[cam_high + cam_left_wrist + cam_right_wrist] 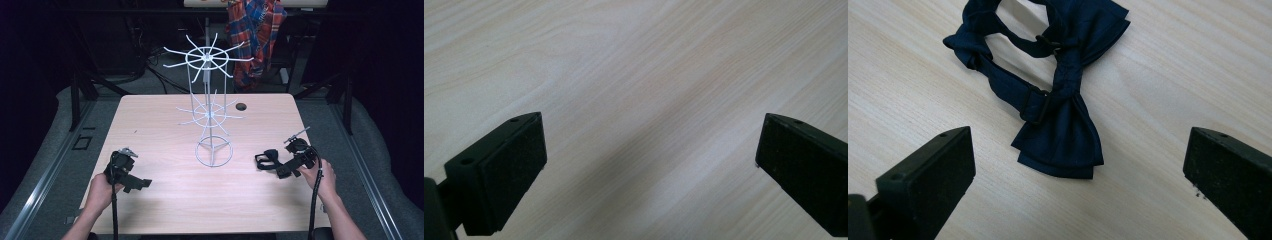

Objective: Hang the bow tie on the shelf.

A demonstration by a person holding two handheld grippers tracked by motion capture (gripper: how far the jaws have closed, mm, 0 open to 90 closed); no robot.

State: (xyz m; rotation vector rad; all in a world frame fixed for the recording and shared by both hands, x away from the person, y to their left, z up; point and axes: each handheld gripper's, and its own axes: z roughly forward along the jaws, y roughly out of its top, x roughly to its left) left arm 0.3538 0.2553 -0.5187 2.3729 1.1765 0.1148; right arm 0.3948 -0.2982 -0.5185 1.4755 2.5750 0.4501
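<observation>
A dark navy bow tie (1060, 142) with its strap looped behind it lies flat on the light wood table (165, 200); in the high view the bow tie (266, 158) is at the right, beside the rack's base. My right gripper (1080, 132) hovers just short of it, jaws wide apart, with one wing of the bow between them and touching neither pad. In the high view this right gripper (283, 169) points left at the tie. My left gripper (652, 120) is open over bare wood, and in the high view the left gripper (141, 183) rests near the front left.
A white wire display rack (210, 112) with two tiers of spoke hooks stands on a ring base at the table's middle. A cable hole (241, 106) sits behind it. A plaid shirt (256, 35) hangs beyond the far edge. Black cables trail from both grippers.
</observation>
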